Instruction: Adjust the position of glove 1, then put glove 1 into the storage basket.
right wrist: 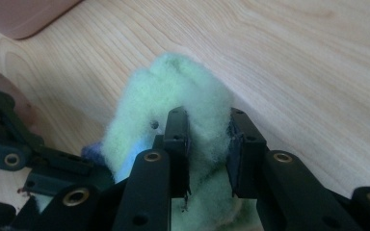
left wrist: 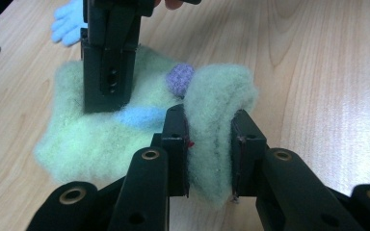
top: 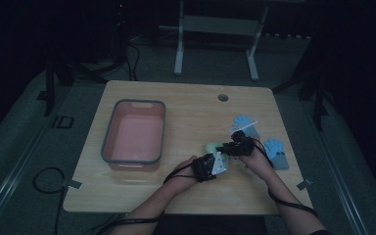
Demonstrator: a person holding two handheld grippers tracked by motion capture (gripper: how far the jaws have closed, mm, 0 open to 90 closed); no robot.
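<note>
A pale green fuzzy cloth (top: 211, 146) with a blue patch and a purple patch lies on the wooden table (top: 186, 112), right of centre. In the left gripper view my left gripper (left wrist: 209, 125) is shut on a raised fold of the cloth (left wrist: 91, 139). My right gripper (left wrist: 107, 103) comes down onto the cloth's far side. In the right gripper view my right gripper (right wrist: 207, 125) is shut on a bunched-up part of the green cloth (right wrist: 173, 91). In the high view the left gripper (top: 220, 155) and right gripper (top: 225, 147) meet over the cloth.
A pink bin with a grey rim (top: 108, 142) stands on the left half of the table; its corner (right wrist: 24, 14) appears in the right gripper view. Two light blue gloves (top: 245, 125) (top: 276, 152) lie near the right edge. A cable hole (top: 223, 97) sits at the back.
</note>
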